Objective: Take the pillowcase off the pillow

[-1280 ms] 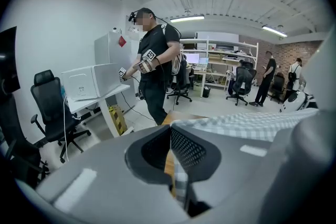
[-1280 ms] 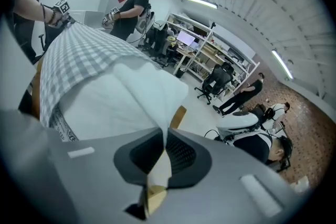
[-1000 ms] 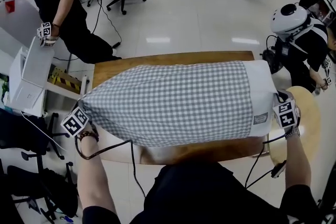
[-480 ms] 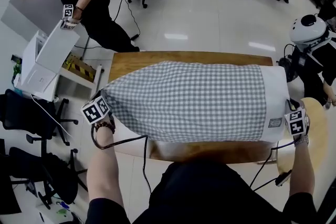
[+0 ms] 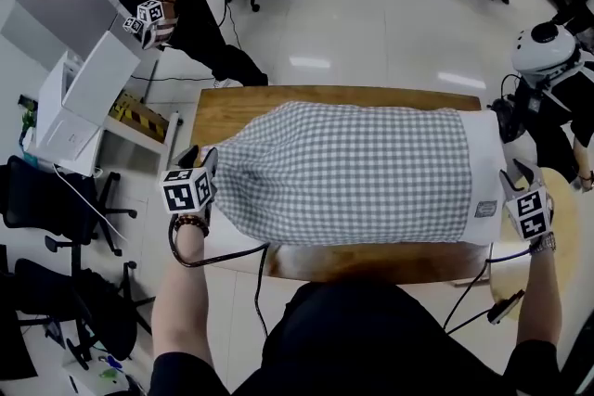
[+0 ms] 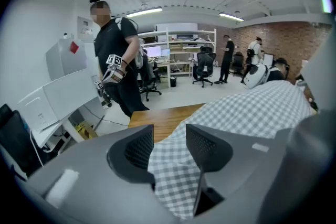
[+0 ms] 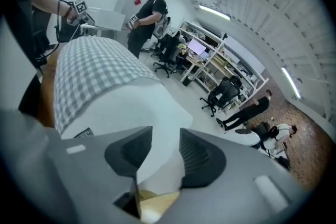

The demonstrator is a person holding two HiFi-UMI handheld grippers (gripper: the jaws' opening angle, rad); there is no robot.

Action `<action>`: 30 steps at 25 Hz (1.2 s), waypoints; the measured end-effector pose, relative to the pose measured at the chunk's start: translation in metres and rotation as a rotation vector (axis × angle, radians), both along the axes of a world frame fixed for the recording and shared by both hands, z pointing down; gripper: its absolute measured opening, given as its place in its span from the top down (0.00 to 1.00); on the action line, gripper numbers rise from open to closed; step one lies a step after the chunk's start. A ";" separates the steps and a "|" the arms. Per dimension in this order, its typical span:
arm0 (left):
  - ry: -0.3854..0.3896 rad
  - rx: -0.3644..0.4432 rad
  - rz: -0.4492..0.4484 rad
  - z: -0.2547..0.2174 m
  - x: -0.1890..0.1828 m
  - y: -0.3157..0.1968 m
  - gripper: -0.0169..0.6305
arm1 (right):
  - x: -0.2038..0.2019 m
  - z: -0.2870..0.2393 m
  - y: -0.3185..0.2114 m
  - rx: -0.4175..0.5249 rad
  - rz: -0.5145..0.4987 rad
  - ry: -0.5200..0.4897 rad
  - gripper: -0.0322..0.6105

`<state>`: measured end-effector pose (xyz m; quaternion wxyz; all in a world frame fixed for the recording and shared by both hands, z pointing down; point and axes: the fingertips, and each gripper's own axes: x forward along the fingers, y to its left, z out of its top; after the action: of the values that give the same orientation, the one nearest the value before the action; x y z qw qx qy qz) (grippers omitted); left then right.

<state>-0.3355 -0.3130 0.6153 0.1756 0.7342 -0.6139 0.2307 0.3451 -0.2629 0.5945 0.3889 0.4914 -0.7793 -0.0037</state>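
A: Where is the pillowcase (image 5: 343,172)?

B: On the pillow (image 5: 484,153), which lies lengthwise across the worktop (image 5: 232,107) in the middle of the head view. The checked cloth covers all but the white end at the frame's right. I judge the stripping barely begun.

A: And the claws?

B: The left claw (image 6: 170,134) is at the case's closed corner, centre left of the head view. Its jaws have just been opening and stand apart, and checked cloth lies loose between them, not pinched. The right claw (image 7: 166,136) is at the bare white corner, right of centre. Its jaws have just been opening too, to a narrower gap. White cloth sits in it, but I see no squeeze.

A: So what can go wrong?

B: Neither end is held. If the left claw pulls before it closes, the cloth slips out and nothing comes off. If it bites too deep, it may catch the pillow inside the case, and both move as one.

A: And the right side?

B: If that claw gets no firm hold on the pillow, a tug on the case drags everything toward the frame's left, off the worktop's edge.

A: Anything further out?

B: The cable (image 5: 232,257) loops below the left wrist, near the worktop's front edge. A long pull could snag it there.
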 end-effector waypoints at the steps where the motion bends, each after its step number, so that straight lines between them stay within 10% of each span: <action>1: -0.017 -0.003 0.051 0.000 0.012 0.001 0.67 | -0.008 -0.006 0.002 0.005 -0.042 0.000 0.69; 15: -0.373 -0.120 0.792 0.022 0.119 0.047 0.55 | -0.076 -0.028 0.040 -0.119 -0.456 0.233 0.49; 22: -0.523 -0.247 0.946 0.056 0.127 0.060 0.52 | -0.069 -0.006 0.043 -0.216 -0.513 0.336 0.41; 30: -0.525 -0.359 1.005 0.080 0.116 0.050 0.51 | -0.067 0.010 0.021 -0.291 -0.539 0.359 0.31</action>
<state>-0.2191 -0.2632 0.6958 0.0084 0.8121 -0.1652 0.5596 0.2781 -0.2420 0.6041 0.5705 0.1989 -0.7927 -0.0815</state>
